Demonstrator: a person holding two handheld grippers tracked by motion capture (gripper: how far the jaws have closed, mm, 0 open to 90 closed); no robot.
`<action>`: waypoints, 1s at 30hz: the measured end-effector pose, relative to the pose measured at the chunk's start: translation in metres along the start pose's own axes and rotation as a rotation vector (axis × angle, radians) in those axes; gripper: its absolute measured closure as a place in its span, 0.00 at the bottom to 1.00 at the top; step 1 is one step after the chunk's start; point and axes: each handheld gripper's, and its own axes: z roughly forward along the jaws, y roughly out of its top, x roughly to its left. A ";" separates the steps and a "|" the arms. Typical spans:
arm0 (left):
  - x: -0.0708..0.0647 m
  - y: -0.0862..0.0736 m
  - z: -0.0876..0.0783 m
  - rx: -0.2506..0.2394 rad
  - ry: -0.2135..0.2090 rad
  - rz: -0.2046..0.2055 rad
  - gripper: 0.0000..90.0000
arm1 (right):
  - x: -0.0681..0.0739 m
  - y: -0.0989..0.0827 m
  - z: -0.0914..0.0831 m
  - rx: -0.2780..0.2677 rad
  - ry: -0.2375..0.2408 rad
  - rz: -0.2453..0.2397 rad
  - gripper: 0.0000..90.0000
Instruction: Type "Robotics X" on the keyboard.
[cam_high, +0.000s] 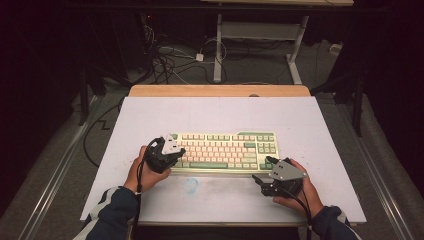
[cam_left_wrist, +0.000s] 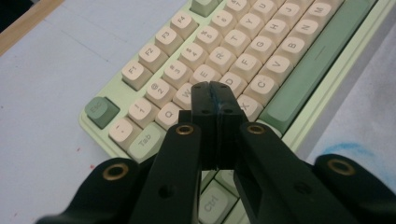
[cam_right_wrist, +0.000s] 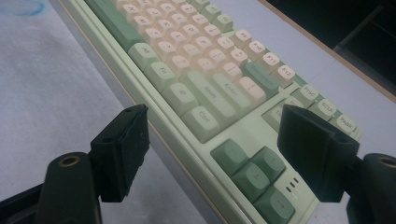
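Keyboard (cam_high: 225, 151): pale green case, cream and green keycaps, lying flat near the middle of the white worktop (cam_high: 310, 130), long edge parallel to the near edge.

Left tool (cam_high: 176, 150): over the left end of the keyboard, gripped by the left hand (cam_high: 141, 172). Jaws pressed flat together, nothing between them. In the left gripper view, closed tips (cam_left_wrist: 214, 93) just above the letter rows, close to the W, E and S keys; contact with a keycap cannot be told. Esc key (cam_left_wrist: 102, 111) at the corner to the left of the tips, spacebar (cam_left_wrist: 317, 60) to their right.

Right tool (cam_high: 263, 169): at the right front corner of the keyboard, gripped by the right hand (cam_high: 300, 192). Jaws spread wide, holding nothing. In the right gripper view (cam_right_wrist: 212, 149), one pad over the bare worktop in front of the keyboard, the other above the navigation keys; arrow keys (cam_right_wrist: 254, 175) and Ctrl key (cam_right_wrist: 201, 122) between them, untouched.

Faint blue ring mark (cam_high: 190, 185) on the worktop in front of the keyboard.
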 end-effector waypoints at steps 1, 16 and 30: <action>-0.001 0.000 0.002 0.002 0.002 0.003 0.96 | 0.000 0.000 0.000 0.001 0.001 -0.001 0.29; -0.003 -0.002 0.020 0.036 -0.002 0.000 0.96 | 0.000 -0.001 0.001 0.007 0.004 0.001 0.29; -0.003 -0.004 0.026 0.052 0.002 0.005 0.95 | 0.000 -0.002 0.001 0.016 0.005 -0.004 0.29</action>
